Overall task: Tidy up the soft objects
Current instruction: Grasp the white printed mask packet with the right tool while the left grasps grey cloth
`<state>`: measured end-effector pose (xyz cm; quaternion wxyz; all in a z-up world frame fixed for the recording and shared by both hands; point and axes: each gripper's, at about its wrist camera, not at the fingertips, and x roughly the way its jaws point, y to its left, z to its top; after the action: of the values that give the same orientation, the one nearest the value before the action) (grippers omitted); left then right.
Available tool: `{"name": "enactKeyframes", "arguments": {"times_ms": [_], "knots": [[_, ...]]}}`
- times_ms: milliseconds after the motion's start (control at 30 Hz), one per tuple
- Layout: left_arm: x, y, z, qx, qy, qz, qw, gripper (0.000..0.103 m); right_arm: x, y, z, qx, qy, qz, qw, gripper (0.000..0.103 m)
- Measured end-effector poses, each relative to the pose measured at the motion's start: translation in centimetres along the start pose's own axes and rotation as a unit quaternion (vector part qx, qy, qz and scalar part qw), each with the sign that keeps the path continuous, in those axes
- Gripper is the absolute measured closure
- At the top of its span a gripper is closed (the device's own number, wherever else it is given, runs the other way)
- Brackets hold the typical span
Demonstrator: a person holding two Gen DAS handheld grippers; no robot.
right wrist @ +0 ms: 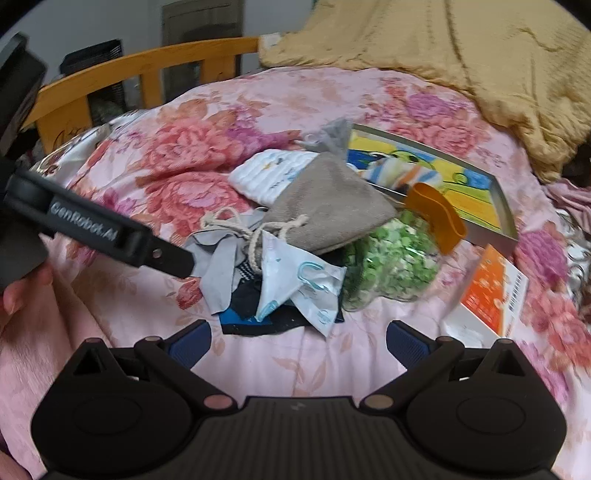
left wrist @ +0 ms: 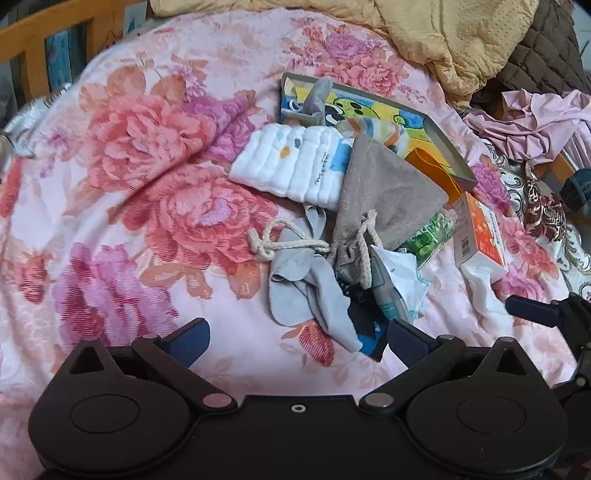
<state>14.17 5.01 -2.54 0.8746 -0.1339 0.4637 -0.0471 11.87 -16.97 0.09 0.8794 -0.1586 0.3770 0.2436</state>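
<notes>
A pile of soft things lies on the floral bedspread (left wrist: 129, 184). A grey drawstring pouch (left wrist: 384, 199) (right wrist: 328, 210) lies on top, next to a folded white cloth (left wrist: 295, 166) (right wrist: 266, 177). A pale grey rag (left wrist: 310, 284) (right wrist: 221, 266) and a crumpled white-blue wrapper (left wrist: 395, 284) (right wrist: 299, 280) lie in front of it, over a dark sock (right wrist: 247, 299). A striped sock (left wrist: 373, 129) (right wrist: 402, 173) rests in the box lid. My left gripper (left wrist: 297, 338) is open and empty, just short of the rag. My right gripper (right wrist: 298, 343) is open and empty, just short of the wrapper.
A colourful shallow box lid (left wrist: 436, 129) (right wrist: 495, 210) sits behind the pile, with an orange scoop (right wrist: 436, 218), a bag of green bits (right wrist: 391, 266) and an orange-white carton (left wrist: 476, 236) (right wrist: 495, 291) beside it. A yellow quilt (left wrist: 424, 33) and a wooden bed rail (right wrist: 147, 74) lie beyond.
</notes>
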Motion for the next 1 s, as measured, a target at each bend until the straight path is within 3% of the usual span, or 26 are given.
{"name": "enactKeyframes", "arguments": {"times_ms": [267, 567, 833, 1000], "knots": [[1.8, 0.1, 1.1, -0.015, 0.016, -0.005, 0.9998, 0.001, 2.1, -0.5, 1.2, -0.036, -0.001, 0.013, 0.999, 0.0], [3.4, 0.4, 1.7, -0.036, 0.033, -0.015, 0.9987, 0.002, 4.5, -1.6, 1.9, -0.026, 0.007, 0.032, 0.999, 0.001], [4.3, 1.0, 2.0, -0.052, 0.029, -0.016, 0.9981, 0.01, 6.2, -2.1, 2.2, -0.003, 0.014, 0.051, 0.999, 0.004], [4.8, 0.9, 2.2, -0.047, 0.018, -0.016, 0.9986, 0.026, 6.8, -2.1, 2.4, -0.002, 0.014, 0.051, 0.999, 0.013]]}}
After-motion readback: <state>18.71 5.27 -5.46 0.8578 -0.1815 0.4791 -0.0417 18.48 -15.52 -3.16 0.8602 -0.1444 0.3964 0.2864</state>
